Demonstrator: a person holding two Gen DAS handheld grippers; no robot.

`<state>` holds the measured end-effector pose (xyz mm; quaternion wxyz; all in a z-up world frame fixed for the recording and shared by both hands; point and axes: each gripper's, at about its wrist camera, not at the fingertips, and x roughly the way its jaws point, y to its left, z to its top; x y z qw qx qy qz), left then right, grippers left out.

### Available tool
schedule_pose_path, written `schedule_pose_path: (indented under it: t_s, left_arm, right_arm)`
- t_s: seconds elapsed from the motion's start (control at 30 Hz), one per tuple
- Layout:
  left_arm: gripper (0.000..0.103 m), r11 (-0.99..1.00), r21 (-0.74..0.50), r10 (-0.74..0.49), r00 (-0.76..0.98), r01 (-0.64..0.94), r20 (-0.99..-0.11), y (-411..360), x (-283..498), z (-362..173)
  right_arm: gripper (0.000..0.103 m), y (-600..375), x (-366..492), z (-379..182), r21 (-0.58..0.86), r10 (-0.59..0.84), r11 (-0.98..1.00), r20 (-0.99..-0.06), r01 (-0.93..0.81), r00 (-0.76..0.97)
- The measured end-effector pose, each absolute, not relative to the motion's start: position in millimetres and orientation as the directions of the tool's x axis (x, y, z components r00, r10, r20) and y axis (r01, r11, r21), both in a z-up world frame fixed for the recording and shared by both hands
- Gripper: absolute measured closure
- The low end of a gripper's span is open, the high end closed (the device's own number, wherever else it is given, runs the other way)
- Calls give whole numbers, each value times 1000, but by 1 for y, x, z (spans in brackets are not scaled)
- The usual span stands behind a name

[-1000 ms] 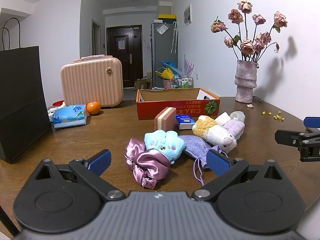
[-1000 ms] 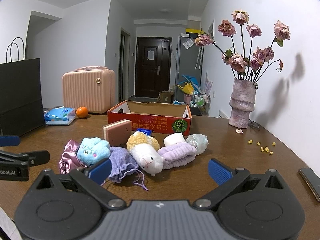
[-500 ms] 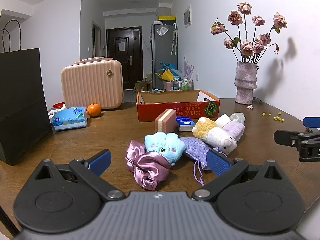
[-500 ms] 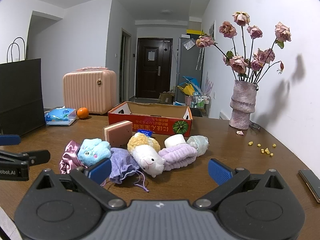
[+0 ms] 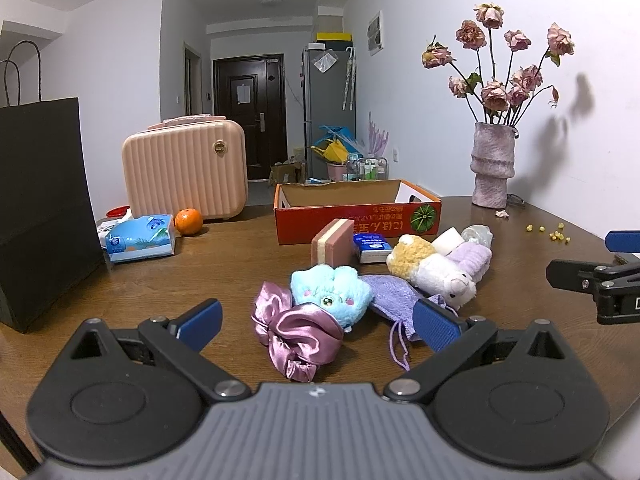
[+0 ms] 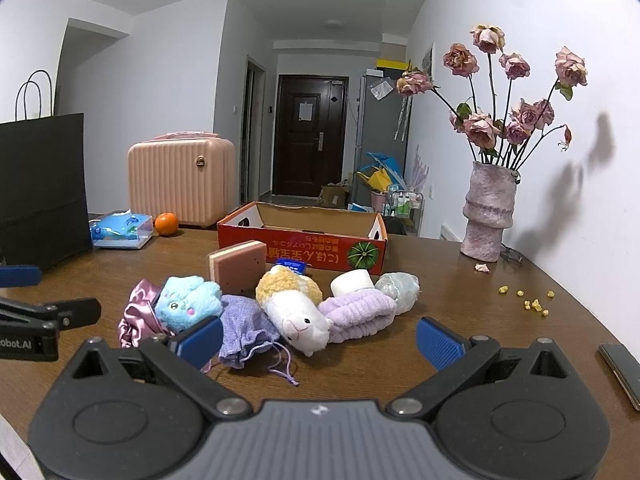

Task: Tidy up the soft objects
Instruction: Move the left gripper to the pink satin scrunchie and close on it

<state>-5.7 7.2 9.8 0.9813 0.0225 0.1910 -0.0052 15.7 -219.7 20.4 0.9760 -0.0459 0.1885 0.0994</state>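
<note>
Soft things lie in a row on the brown table: a pink satin scrunchie [image 5: 298, 334], a blue plush [image 5: 330, 294], a lilac drawstring pouch [image 5: 394, 294], a white-and-yellow alpaca plush [image 6: 298, 312], a purple towel roll [image 6: 358, 312] and a pink sponge [image 6: 238, 266]. Behind them stands an open red cardboard box [image 5: 358, 216], seemingly empty. My left gripper [image 5: 318, 322] is open just in front of the scrunchie. My right gripper [image 6: 320, 338] is open before the alpaca plush and the towel roll, holding nothing.
A black paper bag [image 5: 42, 208] stands at the left. A pink case [image 5: 186, 170], an orange [image 5: 189, 221] and a tissue pack [image 5: 140, 238] sit at the back left. A vase of dried roses [image 6: 488, 212] stands at the right, yellow crumbs [image 6: 528, 302] and a phone [image 6: 622, 368] nearby.
Both grippers have eased a little back from the pile, so the soft things sit slightly farther up in both views. Both stay open; nothing on the table has shifted.
</note>
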Motion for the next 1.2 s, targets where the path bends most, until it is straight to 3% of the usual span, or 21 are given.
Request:
schedule_pose_path:
  t_s: [0.67, 1.2]
  left_arm:
    - [0, 999, 47, 25, 906, -6, -424, 16, 31, -2]
    - [0, 998, 64, 40, 851, -8, -523, 18, 68, -18]
  right_arm:
    - [0, -213, 49, 3, -48, 177, 975, -429, -218, 886]
    - [0, -205, 82, -16, -36, 188, 972, -485, -234, 854]
